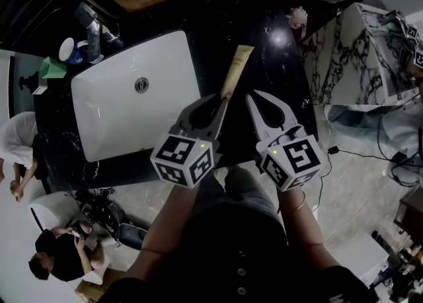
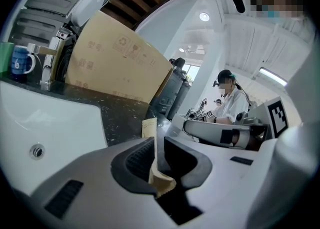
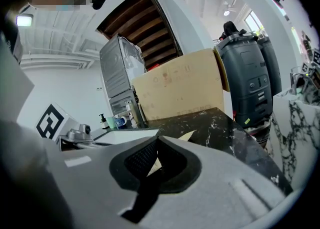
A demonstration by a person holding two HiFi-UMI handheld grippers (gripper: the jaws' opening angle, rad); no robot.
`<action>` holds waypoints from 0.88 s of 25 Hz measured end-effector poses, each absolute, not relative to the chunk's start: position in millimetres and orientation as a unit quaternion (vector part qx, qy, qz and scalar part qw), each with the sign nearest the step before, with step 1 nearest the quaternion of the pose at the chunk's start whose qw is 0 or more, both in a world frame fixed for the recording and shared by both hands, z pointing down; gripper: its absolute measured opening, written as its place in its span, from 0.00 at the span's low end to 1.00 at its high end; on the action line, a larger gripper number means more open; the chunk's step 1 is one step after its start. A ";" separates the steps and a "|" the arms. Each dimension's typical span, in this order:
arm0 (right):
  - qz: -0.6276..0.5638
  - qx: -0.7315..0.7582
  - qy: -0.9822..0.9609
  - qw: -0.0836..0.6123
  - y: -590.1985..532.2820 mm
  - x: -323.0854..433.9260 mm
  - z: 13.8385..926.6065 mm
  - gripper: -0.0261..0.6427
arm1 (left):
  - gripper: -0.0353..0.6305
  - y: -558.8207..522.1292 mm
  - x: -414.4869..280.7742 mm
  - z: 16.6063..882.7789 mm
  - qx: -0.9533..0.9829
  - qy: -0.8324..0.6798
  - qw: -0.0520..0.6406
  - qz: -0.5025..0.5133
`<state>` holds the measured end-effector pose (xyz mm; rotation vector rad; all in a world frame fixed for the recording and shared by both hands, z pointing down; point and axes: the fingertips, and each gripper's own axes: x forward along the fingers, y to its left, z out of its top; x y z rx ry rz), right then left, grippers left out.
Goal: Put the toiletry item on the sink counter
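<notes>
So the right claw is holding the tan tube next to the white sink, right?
Not quite. It's the left claw that holds the tan tube next to the white sink. The left gripper view shows it pinched there; the right claw is shut and empty.

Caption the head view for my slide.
Left gripper grips a beige tube over the black counter beside the white sink.

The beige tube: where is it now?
In the head view's centre, the beige tube is clamped in the left gripper, over the black counter, right of the white sink.
</notes>
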<state>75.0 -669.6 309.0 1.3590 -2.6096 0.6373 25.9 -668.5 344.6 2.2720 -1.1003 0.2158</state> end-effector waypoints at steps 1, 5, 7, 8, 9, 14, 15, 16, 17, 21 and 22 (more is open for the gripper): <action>0.210 0.450 -0.865 0.065 -668.9 74.3 307.9 0.03 | 0.14 -667.9 25.0 343.3 0.856 -0.415 0.297 0.081; 0.202 0.451 -0.867 0.063 -665.0 72.0 301.0 0.03 | 0.18 -665.8 19.8 332.6 0.857 -0.421 0.288 0.071; 0.197 0.451 -0.868 0.060 -663.1 70.4 295.8 0.03 | 0.18 -664.8 18.6 325.1 0.860 -0.418 0.286 0.061; 0.194 0.451 -0.869 0.060 -662.0 69.8 293.1 0.03 | 0.18 -664.2 18.3 321.7 0.862 -0.416 0.284 0.057; 0.191 0.452 -0.869 0.060 -660.8 69.5 290.7 0.03 | 0.18 -663.4 18.1 318.5 0.864 -0.414 0.283 0.054; 0.171 0.452 -0.873 0.066 -653.6 67.3 275.3 0.03 | 0.18 -656.1 18.5 297.8 0.874 -0.400 0.273 0.035; 0.167 0.453 -0.873 0.063 -653.3 66.8 270.9 0.03 | 0.18 -655.5 18.1 293.1 0.876 -0.399 0.269 0.031; 0.163 0.454 -0.874 0.060 -653.2 66.3 266.6 0.03 | 0.18 -655.3 17.3 288.7 0.878 -0.398 0.265 0.027; 0.160 0.455 -0.874 0.057 -652.9 65.6 262.6 0.03 | 0.18 -655.3 16.0 284.5 0.879 -0.398 0.261 0.024; 0.147 0.453 -0.879 0.042 -648.7 61.8 247.0 0.03 | 0.18 -654.9 11.4 266.3 0.884 -0.397 0.246 0.004; 0.143 0.450 -0.880 0.039 -647.6 60.7 242.5 0.03 | 0.18 -654.8 11.1 262.1 0.886 -0.396 0.242 0.001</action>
